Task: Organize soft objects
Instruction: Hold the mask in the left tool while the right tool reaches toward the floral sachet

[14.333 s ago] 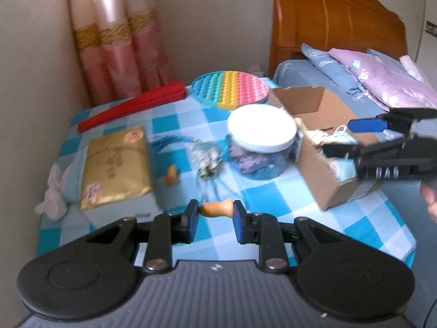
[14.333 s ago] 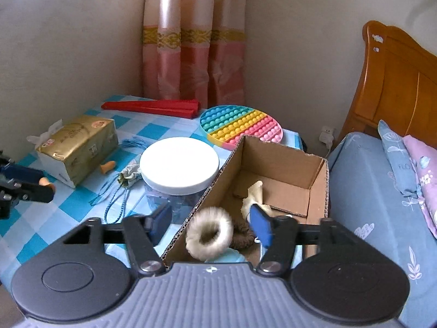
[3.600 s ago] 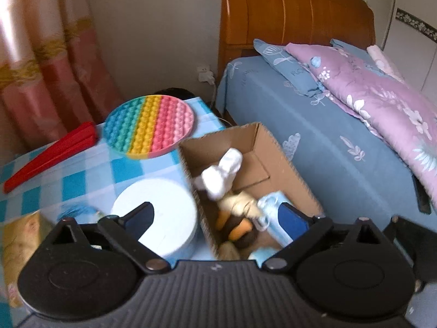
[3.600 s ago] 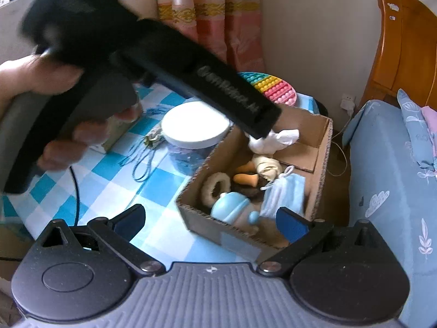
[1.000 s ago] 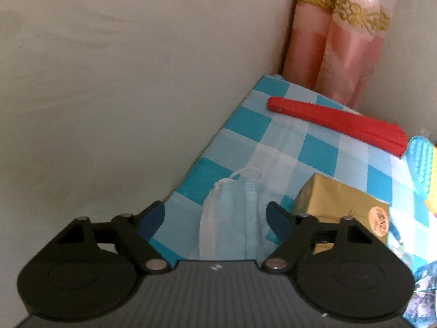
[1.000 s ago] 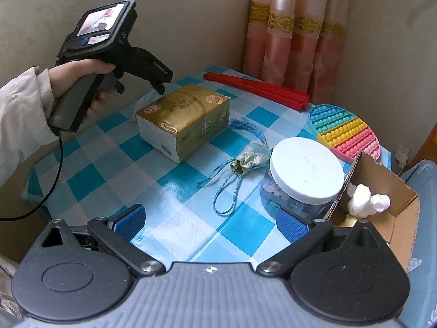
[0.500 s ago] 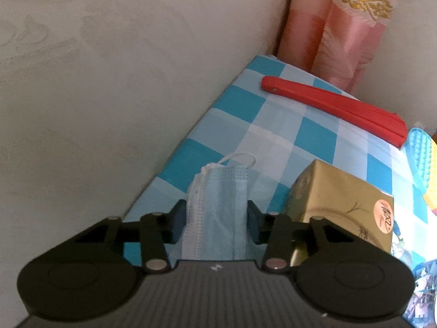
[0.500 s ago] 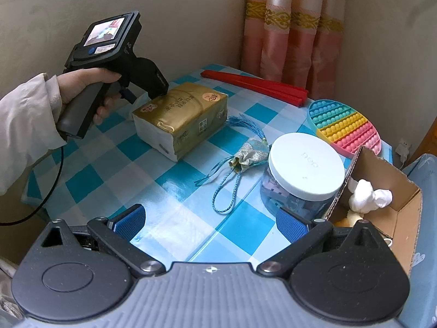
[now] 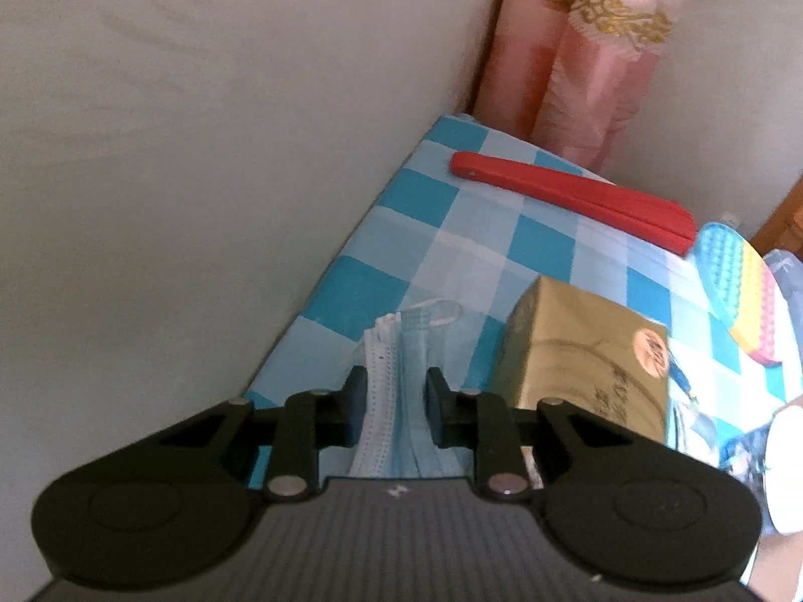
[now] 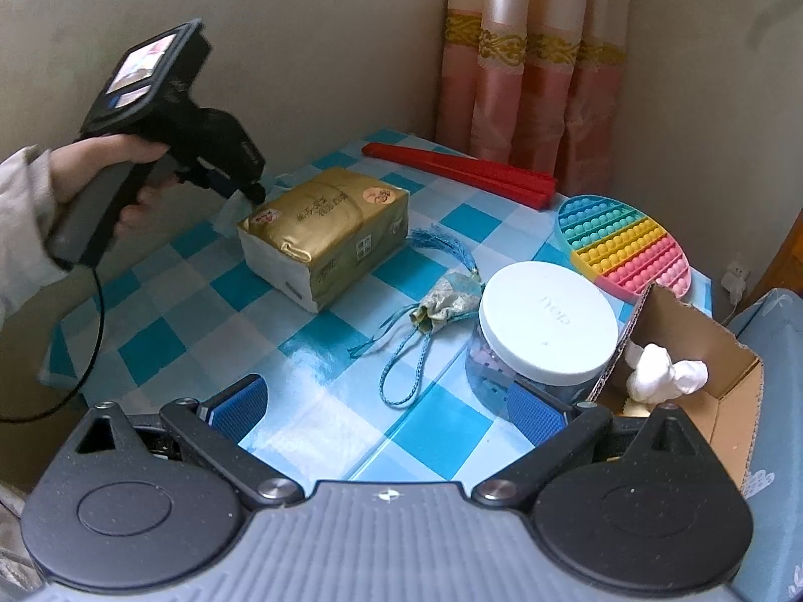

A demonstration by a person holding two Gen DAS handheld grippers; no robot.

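Observation:
A light blue face mask (image 9: 401,381) is bunched into folds between the pads of my left gripper (image 9: 396,401), which is shut on it by the wall-side edge of the checked table (image 9: 451,231). In the right wrist view the left gripper (image 10: 251,193) is held by a hand behind the gold tissue pack (image 10: 326,231), and only a corner of the mask (image 10: 228,208) shows. My right gripper (image 10: 386,406) stands open above the table's near part, nothing between its fingers. The cardboard box (image 10: 722,401) at right holds a white soft toy (image 10: 662,376).
A gold tissue pack (image 9: 582,351) lies just right of the mask. A red folded fan (image 10: 461,170), a rainbow pop mat (image 10: 622,246), a white-lidded jar (image 10: 542,331) and a small drawstring pouch (image 10: 446,301) are on the table. The wall runs close on the left; the curtain (image 10: 532,65) hangs behind.
My left gripper's jaws have closed from wide open onto the mask, squeezing it into narrow folds, and it has lifted slightly. The right gripper has stayed where it was.

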